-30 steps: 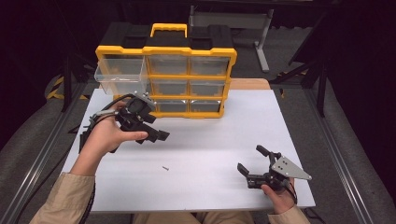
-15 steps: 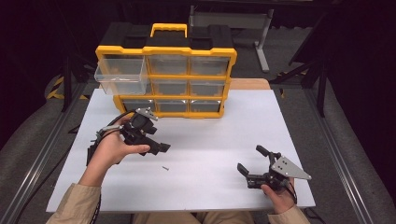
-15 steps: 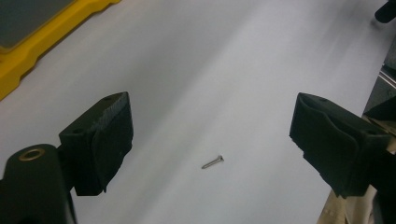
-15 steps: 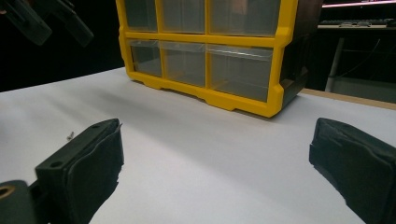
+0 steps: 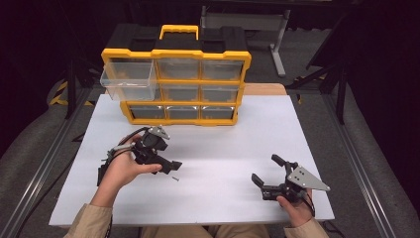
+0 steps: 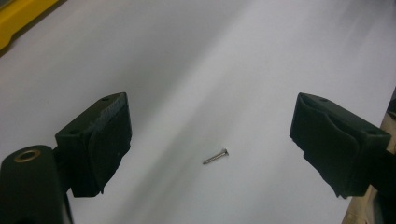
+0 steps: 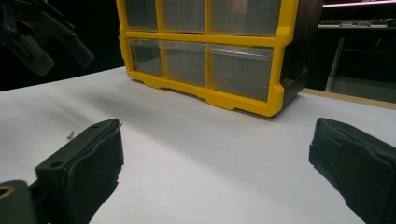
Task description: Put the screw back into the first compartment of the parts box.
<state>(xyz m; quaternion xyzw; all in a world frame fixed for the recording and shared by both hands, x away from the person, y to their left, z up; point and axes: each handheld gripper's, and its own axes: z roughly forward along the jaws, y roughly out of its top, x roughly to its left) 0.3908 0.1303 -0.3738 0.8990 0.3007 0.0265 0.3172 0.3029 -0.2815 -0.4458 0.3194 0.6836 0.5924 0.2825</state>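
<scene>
Nearest to us, our right gripper [image 5: 268,172] rests low on the white tabletop [image 5: 233,148] at the near right, its jaws spread wide with nothing between them, in the same place as a second ago. Our left gripper [image 5: 174,168] is the one that has changed: it has come down from the height of the cabinet's lower drawers to just above the table surface, and its jaws have just been opening a little further. They now stand wide apart, and in the left gripper view the small silver metal screw [image 6: 215,156] lies flat on the table in the gap between the two black pads [image 6: 109,137], touching neither. We judge this to mean the reach is nearly done and the pinch is the step in hand; the screw is thin and lies flat, so the pads will need to close right at table level. Farther back stands the yellow-framed drawer cabinet with clear plastic drawers [image 5: 176,87], its top-left clear drawer [image 5: 128,82] pulled out, which we take as the likely place for the screw.
</scene>
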